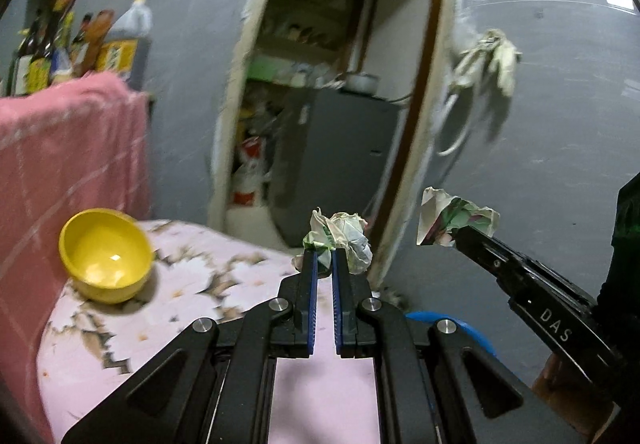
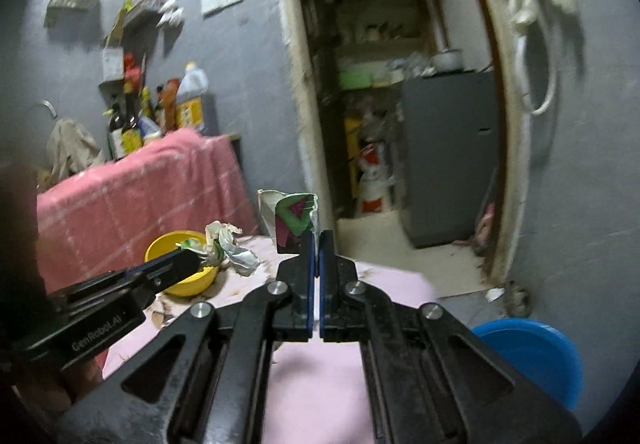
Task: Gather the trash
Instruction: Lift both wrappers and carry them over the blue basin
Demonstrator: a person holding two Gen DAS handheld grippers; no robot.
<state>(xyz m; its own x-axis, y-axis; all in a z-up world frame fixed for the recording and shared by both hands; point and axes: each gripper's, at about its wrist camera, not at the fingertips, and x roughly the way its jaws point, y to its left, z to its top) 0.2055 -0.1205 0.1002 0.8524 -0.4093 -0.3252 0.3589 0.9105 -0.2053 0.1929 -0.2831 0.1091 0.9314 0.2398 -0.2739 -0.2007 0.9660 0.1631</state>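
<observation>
Left wrist view gives you the grey wall (image 1: 540, 123) and the open doorway (image 1: 332, 83) first, with a grey cabinet (image 1: 340, 147) inside the room beyond. Below them your pink table top (image 1: 168, 304) is worn and flaking, and a pink towel (image 1: 64, 147) hangs over something behind it on the left. On the floor past the table edge sits a blue bucket (image 2: 532, 352), clearest from your right wrist view. A yellow bowl (image 1: 105, 256) stands upright on the table near the towel, apart from both tools.

Your left gripper (image 1: 325, 258) is closed tight on a crumpled paper wad (image 1: 348, 240), white with green print, which is pinched at the fingertips and lifted clear of the table. Your right gripper (image 2: 317, 244) is clamped on a second paper scrap (image 2: 294, 217), a folded piece printed green and magenta, standing up from the tips. Both pieces are in the air, side by side and well apart, in front of the doorway. A pale cloth (image 1: 492, 59) hangs on the wall right of the door frame
</observation>
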